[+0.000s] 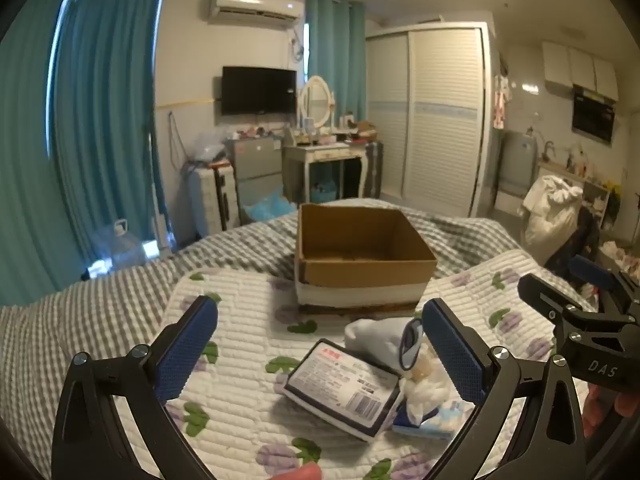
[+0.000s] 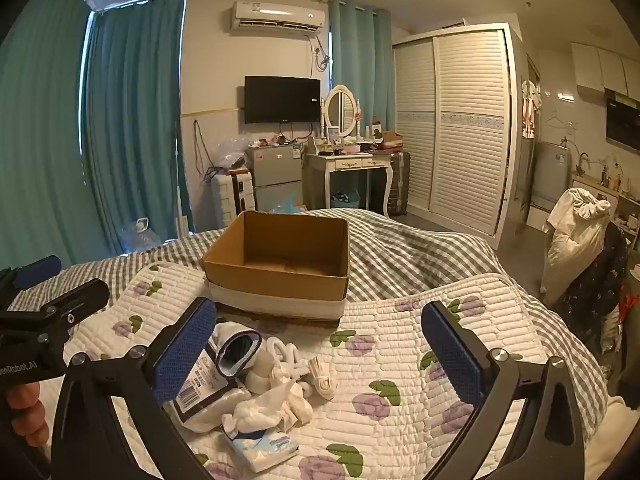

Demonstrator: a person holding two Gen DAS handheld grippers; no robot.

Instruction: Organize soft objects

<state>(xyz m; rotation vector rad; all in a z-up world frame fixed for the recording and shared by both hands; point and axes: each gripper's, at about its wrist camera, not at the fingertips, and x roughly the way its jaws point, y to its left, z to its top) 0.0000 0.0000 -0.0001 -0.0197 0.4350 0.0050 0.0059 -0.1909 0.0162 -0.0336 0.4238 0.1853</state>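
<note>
An open, empty cardboard box (image 1: 360, 256) stands on the bed ahead; it also shows in the right wrist view (image 2: 280, 260). A pile of soft items lies in front of it: a labelled packet (image 1: 344, 384), a white sock (image 1: 376, 338), a tissue pack (image 2: 266, 448), white bags (image 2: 272, 400) and a white cord (image 2: 324, 376). My left gripper (image 1: 320, 344) is open above the pile, holding nothing. My right gripper (image 2: 320, 344) is open above the pile's right side, holding nothing. Each gripper shows at the edge of the other's view.
The pile rests on a white quilted mat with purple flowers (image 2: 420, 360) over a grey checked bedspread (image 2: 420, 252). Beyond the bed stand a dresser (image 2: 352, 168), a small fridge (image 2: 276, 176) and a wardrobe (image 2: 452, 128). A chair with clothes (image 2: 580, 240) stands at right.
</note>
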